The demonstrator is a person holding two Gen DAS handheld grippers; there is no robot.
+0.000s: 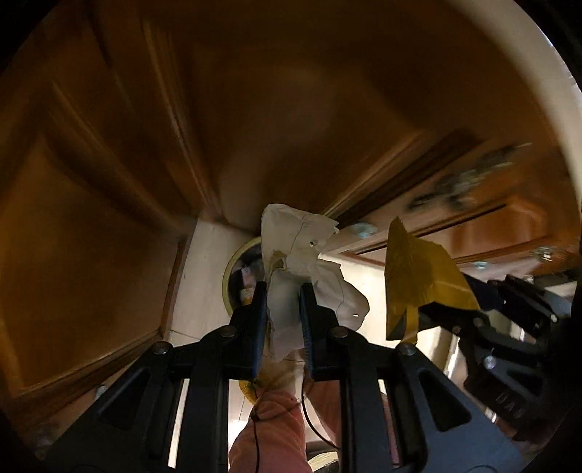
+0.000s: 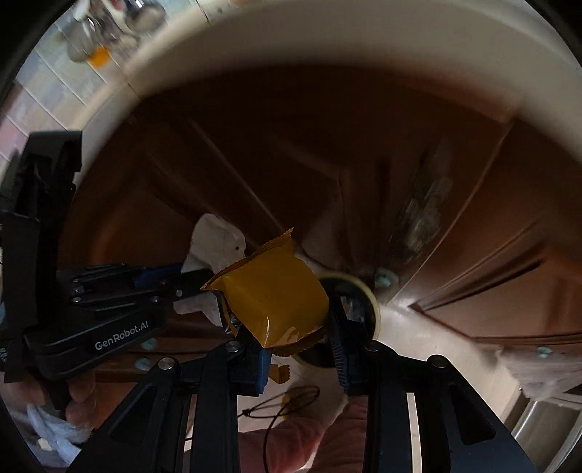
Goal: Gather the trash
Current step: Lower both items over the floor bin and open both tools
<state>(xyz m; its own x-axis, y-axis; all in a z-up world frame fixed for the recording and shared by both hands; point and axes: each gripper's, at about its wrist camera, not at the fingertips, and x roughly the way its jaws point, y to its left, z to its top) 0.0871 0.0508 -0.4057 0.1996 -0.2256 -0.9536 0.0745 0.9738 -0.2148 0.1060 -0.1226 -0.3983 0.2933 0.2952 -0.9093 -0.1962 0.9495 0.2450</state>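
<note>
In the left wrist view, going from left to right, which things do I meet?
Wooden cabinet door → round bin opening → crumpled white paper in the left gripper → yellow wrapper → right gripper.

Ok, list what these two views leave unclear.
- Bin, left wrist view: the crumpled paper in the left gripper covers most of its opening; the contents are unreadable.
- Same bin, right wrist view: mostly behind the yellow wrapper in the right gripper.
- Counter items, right wrist view: blurred and cut by the top edge.
- Dark patch on the cabinet, left wrist view: motion-blurred.
</note>
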